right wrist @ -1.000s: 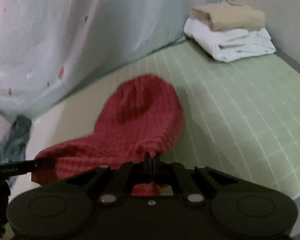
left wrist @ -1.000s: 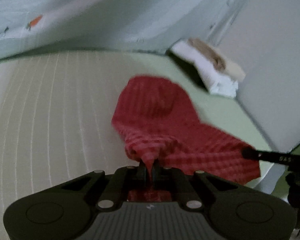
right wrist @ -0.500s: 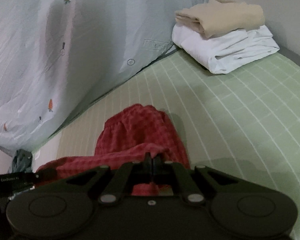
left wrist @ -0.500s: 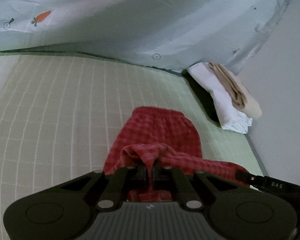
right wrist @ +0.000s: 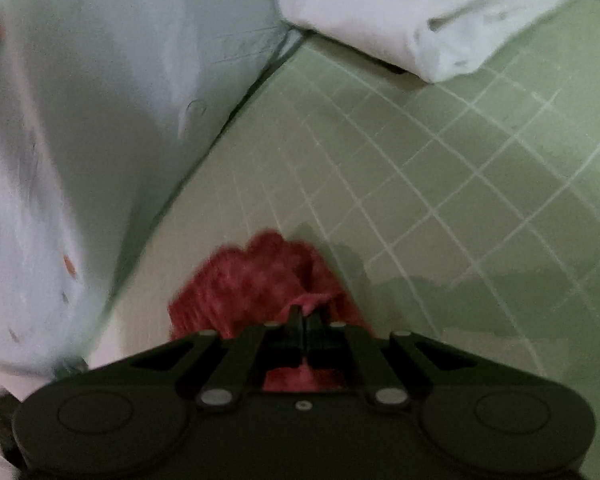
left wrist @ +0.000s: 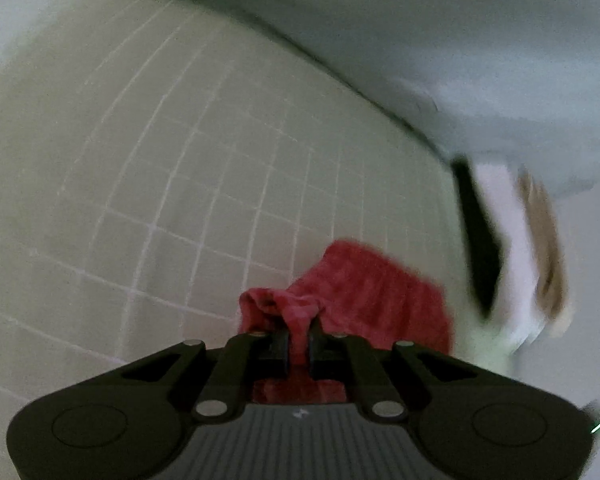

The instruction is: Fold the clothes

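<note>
A red checked garment (left wrist: 364, 292) lies bunched on the green gridded sheet (left wrist: 180, 184). My left gripper (left wrist: 299, 332) is shut on one gathered edge of it. My right gripper (right wrist: 303, 320) is shut on another edge of the same garment (right wrist: 256, 280). Most of the cloth is folded under and close to both grippers. Both views are blurred by motion.
A stack of folded clothes, white (right wrist: 428, 24) below and beige (left wrist: 540, 232) on top, sits at the far corner by the wall. A pale quilt with small carrot prints (right wrist: 60, 140) is heaped along the far side of the green sheet (right wrist: 440, 184).
Both grippers have carried the red garment forward and down toward the sheet. The cloth, spread out a second ago, now lies doubled and bunched under the grippers. The folded stack looks nearer.
</note>
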`<state>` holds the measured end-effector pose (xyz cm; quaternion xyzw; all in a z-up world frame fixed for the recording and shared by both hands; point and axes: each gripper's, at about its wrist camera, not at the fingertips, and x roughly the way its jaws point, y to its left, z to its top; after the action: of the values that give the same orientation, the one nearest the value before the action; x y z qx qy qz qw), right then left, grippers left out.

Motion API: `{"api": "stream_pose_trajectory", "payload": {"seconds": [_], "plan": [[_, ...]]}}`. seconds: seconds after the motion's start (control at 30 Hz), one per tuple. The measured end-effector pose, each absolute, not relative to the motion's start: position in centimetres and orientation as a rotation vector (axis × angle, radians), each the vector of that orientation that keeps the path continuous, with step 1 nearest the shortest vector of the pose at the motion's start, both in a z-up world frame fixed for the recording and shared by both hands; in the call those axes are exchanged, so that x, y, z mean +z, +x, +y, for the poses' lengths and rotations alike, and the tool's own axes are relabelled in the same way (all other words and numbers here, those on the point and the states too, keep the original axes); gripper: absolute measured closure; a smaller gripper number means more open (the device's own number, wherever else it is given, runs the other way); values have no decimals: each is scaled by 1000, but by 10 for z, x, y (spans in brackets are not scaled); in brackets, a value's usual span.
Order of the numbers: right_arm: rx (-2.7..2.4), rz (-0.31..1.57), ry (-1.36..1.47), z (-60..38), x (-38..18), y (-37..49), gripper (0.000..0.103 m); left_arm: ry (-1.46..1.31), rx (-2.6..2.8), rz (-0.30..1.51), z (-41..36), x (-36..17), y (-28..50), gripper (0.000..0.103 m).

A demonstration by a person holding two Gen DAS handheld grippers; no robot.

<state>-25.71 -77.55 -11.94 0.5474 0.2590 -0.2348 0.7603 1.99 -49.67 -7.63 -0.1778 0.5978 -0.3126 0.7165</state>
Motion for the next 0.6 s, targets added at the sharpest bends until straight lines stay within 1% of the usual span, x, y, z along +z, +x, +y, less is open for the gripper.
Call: {"api": "stream_pose_trajectory", "payload": {"seconds": [0.03, 0.07, 0.1, 0.13, 0.17, 0.2, 0.23, 0.27, 0.3, 0.33, 0.37, 0.43, 0.53, 0.6], "plan": [[-510, 495, 1245, -781, -119, -259, 98, -449, -685, 1305, -493, -74, 24, 81], [-508, 426, 1296, -787, -119, -261, 95, -484, -687, 1257, -490, -69, 27, 75], [-513, 355, 1324, -792, -118, -265, 93, -514, -690, 1203, -486, -64, 29, 63], [-524, 298, 1331, -796, -116, -268, 84, -523, -683, 1143, -483, -59, 30, 50], [-541, 267, 1303, -799, -112, -270, 75, -517, -667, 1096, -480, -54, 29, 43], [-558, 238, 1274, -801, -108, -272, 72, -499, -652, 1064, -479, -50, 29, 31], [-569, 249, 1223, -801, -103, -271, 70, -463, -650, 1046, -478, -48, 27, 28], [-578, 295, 1136, -797, -97, -267, 67, -421, -650, 1032, -478, -47, 25, 28], [-586, 341, 1049, -793, -91, -263, 65, -380, -650, 1017, -477, -46, 23, 25], [-590, 403, 946, -787, -88, -258, 59, -333, -647, 1016, -478, -48, 19, 24], [-596, 457, 848, -778, -85, -253, 58, -285, -642, 1017, -478, -51, 14, 24], [-603, 543, 686, -760, -84, -246, 58, -211, -648, 1033, -479, -58, 2, 23], [-629, 564, 653, -742, -88, -253, 57, -151, -657, 1067, -474, -67, -15, 23], [-668, 557, 643, -736, -87, -262, 55, -106, -637, 1077, -475, -70, -23, 23]]}}
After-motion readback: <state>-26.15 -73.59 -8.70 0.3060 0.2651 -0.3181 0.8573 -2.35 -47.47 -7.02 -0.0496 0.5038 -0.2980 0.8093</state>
